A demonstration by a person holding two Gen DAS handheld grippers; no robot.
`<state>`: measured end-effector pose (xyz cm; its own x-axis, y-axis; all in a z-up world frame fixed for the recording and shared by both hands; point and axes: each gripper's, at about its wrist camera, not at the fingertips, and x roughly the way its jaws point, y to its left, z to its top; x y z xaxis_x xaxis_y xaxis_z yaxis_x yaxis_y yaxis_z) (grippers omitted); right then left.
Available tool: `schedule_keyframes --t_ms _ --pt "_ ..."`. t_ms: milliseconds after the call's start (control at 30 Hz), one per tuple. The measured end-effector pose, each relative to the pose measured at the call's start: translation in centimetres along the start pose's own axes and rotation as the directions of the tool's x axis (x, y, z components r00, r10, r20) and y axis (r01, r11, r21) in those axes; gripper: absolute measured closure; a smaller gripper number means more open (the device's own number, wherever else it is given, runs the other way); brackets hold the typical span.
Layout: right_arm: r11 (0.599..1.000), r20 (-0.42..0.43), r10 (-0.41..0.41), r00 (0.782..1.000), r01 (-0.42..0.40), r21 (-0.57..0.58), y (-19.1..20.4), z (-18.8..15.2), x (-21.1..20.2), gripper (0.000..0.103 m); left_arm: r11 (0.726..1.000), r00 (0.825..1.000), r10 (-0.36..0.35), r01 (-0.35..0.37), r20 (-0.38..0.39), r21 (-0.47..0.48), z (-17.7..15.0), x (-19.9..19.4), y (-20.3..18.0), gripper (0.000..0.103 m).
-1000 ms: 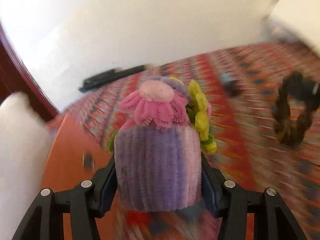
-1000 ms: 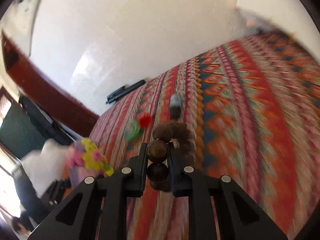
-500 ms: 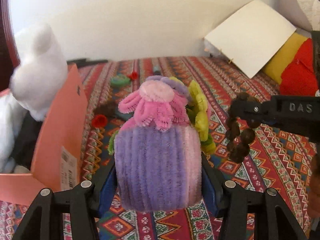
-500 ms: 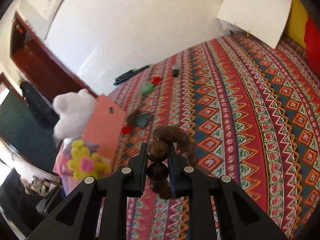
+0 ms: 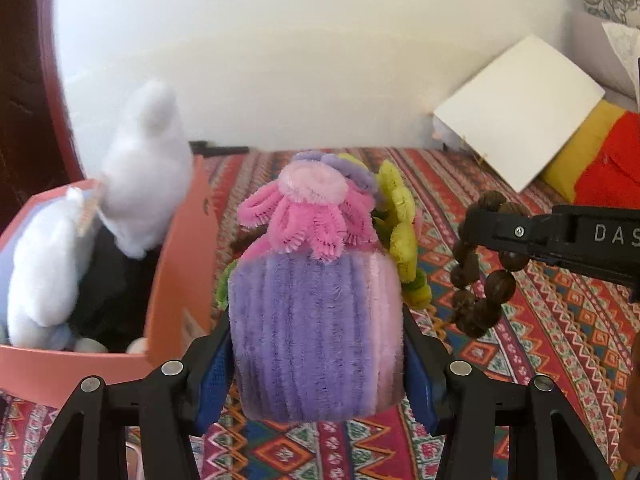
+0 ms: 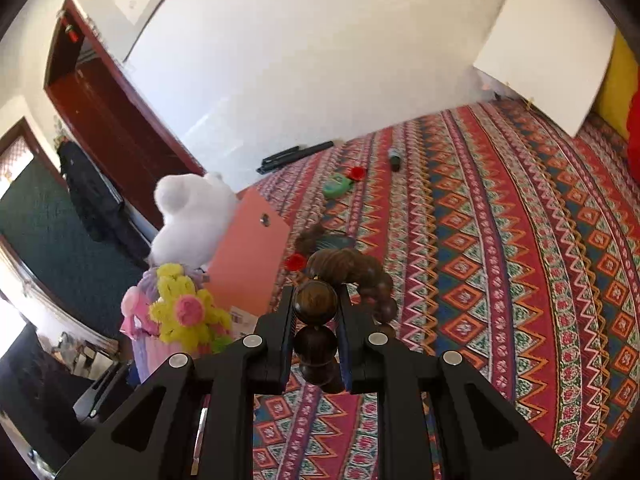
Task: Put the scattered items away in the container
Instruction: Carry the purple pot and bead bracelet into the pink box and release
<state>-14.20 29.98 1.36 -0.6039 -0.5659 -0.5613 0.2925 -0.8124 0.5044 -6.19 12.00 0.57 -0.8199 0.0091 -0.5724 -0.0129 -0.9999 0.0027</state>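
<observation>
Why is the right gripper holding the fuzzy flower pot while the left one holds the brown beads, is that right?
Swapped. The left gripper holds the fuzzy flower pot, shown in the left wrist view; the right gripper holds the brown beads, shown in the right wrist view.

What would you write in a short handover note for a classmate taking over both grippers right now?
Left gripper: shut on the pipe-cleaner flower pot, held beside the orange box.
Right gripper: shut on the wooden bead bracelet, above the patterned bedspread.
Done: white plush toy sits in the box.
Left: drop in both held items, then collect the green item, red flowers and the dark pieces on the spread.
</observation>
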Motion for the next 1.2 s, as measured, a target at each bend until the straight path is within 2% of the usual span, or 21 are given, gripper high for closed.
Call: schedule_keyframes --t_ms 333,633,833,967,1100,1167,1200 --pt "0.993 0.018 0.018 1.000 -0.016 -0.120 6.7 -0.6 1.3 0.084 0.994 0.994 0.087 -0.082 0.062 -0.075 0.5 -2.6 6.2 0.041" --pt "0.964 0.042 0.056 0.998 -0.043 -0.262 14.2 -1.8 3.4 0.084 0.975 0.980 0.177 -0.161 0.092 -0.152 0.6 -4.2 12.2 0.041" --pt "0.926 0.089 0.086 0.992 -0.047 -0.374 19.5 -1.6 4.6 0.084 0.951 0.958 0.260 -0.232 0.122 -0.203 2.1 -4.8 16.8 0.041" --pt "0.902 0.113 0.111 0.987 -0.052 -0.430 22.6 -0.8 5.8 0.084 0.924 0.935 0.328 -0.288 0.133 -0.251 3.6 -4.7 20.8 0.041" --pt "0.881 0.114 0.142 0.983 -0.073 -0.467 24.9 -0.5 7.2 0.084 0.895 0.915 0.385 -0.338 0.120 -0.290 5.0 -3.5 24.9 0.041" --pt "0.870 0.087 0.140 0.986 -0.081 -0.487 25.7 -0.6 8.9 0.083 0.894 0.920 0.385 -0.352 0.073 -0.279 5.4 -1.8 26.4 0.039" --pt "0.862 0.048 0.123 0.991 -0.083 -0.499 25.9 -0.7 10.4 0.082 0.897 0.924 0.381 -0.363 0.023 -0.253 5.4 -0.5 26.9 0.036"
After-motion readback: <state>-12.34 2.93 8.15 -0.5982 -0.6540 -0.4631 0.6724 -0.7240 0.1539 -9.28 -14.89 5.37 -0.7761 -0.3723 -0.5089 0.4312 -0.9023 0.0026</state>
